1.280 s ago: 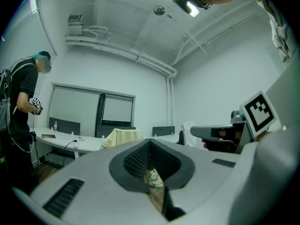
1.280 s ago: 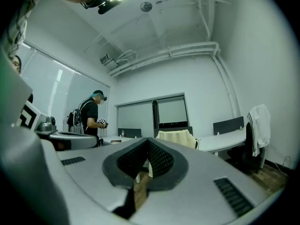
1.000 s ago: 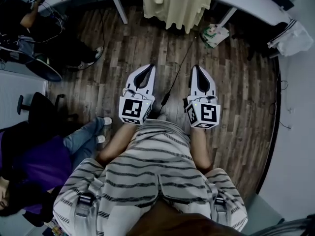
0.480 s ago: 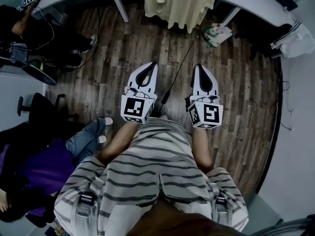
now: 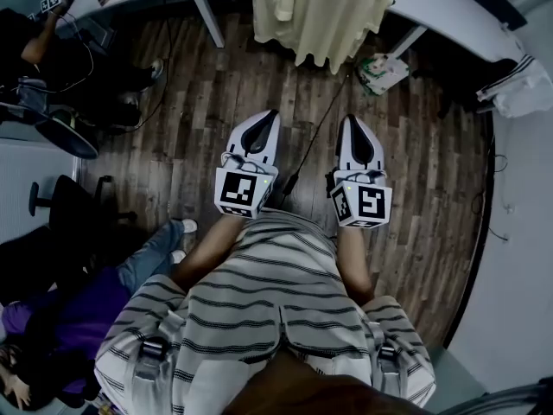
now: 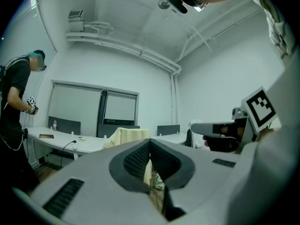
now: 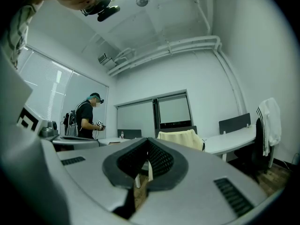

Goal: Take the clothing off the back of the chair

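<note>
A pale yellow garment [image 5: 324, 11] hangs over the back of a chair at the desk ahead, top centre in the head view. It also shows as a pale drape [image 6: 127, 138] in the left gripper view and as a cream shape [image 7: 182, 138] in the right gripper view. My left gripper [image 5: 266, 119] and right gripper [image 5: 354, 123] are held side by side over the wood floor, well short of the chair. Both point level toward it. Both are shut with nothing between their jaws.
A long white desk [image 5: 449, 11] runs along the far wall. A white striped garment [image 5: 518, 80] hangs on another chair at right. A bag [image 5: 384, 67] lies on the floor beside the chair. A standing person [image 5: 52, 33] is at far left, a seated person [image 5: 78, 318] near left. A cable [image 5: 311, 137] crosses the floor.
Both grippers have travelled forward together toward the draped chair, which now sits lower and larger at the top of the head view. Their jaws stayed shut.
</note>
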A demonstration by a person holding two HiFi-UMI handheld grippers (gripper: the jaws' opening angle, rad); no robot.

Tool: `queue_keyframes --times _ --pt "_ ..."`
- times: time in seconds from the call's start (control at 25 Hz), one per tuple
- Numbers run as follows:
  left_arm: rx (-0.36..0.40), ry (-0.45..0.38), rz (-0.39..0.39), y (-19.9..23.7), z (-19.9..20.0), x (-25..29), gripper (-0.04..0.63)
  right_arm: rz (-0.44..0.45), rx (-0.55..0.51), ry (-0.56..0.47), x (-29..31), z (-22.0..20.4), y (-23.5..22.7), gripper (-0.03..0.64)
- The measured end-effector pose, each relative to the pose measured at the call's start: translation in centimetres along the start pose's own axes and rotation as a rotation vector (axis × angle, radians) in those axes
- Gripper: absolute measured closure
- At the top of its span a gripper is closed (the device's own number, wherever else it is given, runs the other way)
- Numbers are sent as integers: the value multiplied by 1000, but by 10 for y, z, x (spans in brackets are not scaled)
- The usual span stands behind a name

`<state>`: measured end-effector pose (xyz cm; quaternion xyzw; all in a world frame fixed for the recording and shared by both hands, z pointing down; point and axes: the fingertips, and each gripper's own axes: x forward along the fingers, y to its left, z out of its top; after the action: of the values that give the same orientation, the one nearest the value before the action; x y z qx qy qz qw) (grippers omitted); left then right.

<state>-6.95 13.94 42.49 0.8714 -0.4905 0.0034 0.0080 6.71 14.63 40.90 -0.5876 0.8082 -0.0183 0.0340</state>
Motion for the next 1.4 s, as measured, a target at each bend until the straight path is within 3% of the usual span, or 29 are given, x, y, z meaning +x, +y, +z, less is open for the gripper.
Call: queue_keyframes --times 0.48,0.96,1.4 --pt "-10 17 -43 98 24 108 572 -93 17 16 131 16 -27 598" --pt "-26 10 -170 155 35 198 572 -170 -5 32 228 21 -37 597" --pt "-47 12 -236 179 36 235 572 -203 -6 31 274 24 -41 598"
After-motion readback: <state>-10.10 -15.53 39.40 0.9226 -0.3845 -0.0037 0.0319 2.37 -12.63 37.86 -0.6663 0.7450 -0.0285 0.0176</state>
